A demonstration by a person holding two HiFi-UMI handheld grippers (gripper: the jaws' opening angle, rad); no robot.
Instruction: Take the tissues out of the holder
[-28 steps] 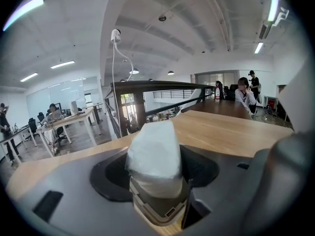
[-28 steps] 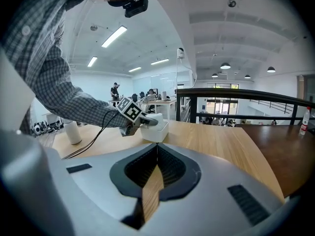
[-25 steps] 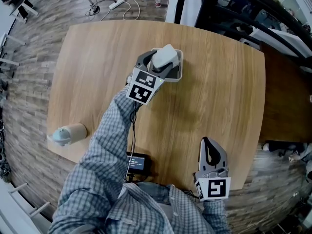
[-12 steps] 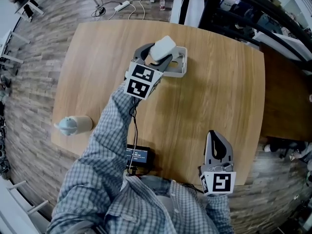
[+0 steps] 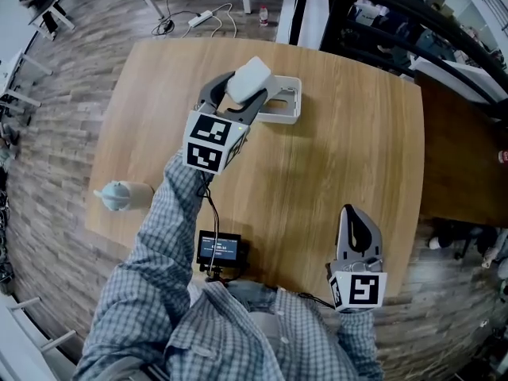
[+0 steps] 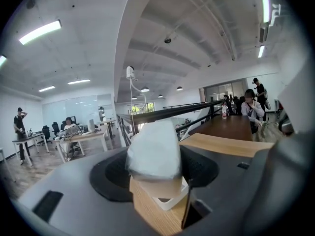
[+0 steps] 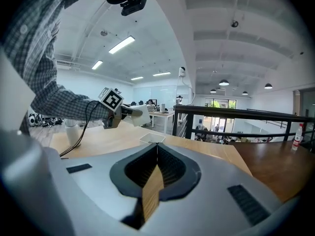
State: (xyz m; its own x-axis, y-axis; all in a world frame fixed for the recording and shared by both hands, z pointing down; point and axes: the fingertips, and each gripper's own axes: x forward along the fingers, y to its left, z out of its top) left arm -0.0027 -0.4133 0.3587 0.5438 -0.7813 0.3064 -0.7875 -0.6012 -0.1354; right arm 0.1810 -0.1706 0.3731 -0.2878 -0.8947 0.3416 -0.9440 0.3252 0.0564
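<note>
**Tissue pack clamped above holder**

A soft, white, pillow-shaped tissue pack (image 6: 153, 150) is clamped in the wide-spread left claw (image 5: 244, 88). The white rectangular holder (image 5: 287, 105) lies below it on the wood-grain table (image 5: 349, 133). The right claw (image 5: 354, 217) is closed and empty.

Far on round wooden table (image 5: 349, 173) sits white rectangular holder (image 5: 284, 105); white tissue pack (image 5: 248, 80) above its left end, between left gripper (image 5: 238, 87) jaws; right gripper (image 5: 352, 213) over near right edge.

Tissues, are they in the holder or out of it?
Out. The left gripper clamps the tissues up in the air, apart from the white holder on the table.
</note>
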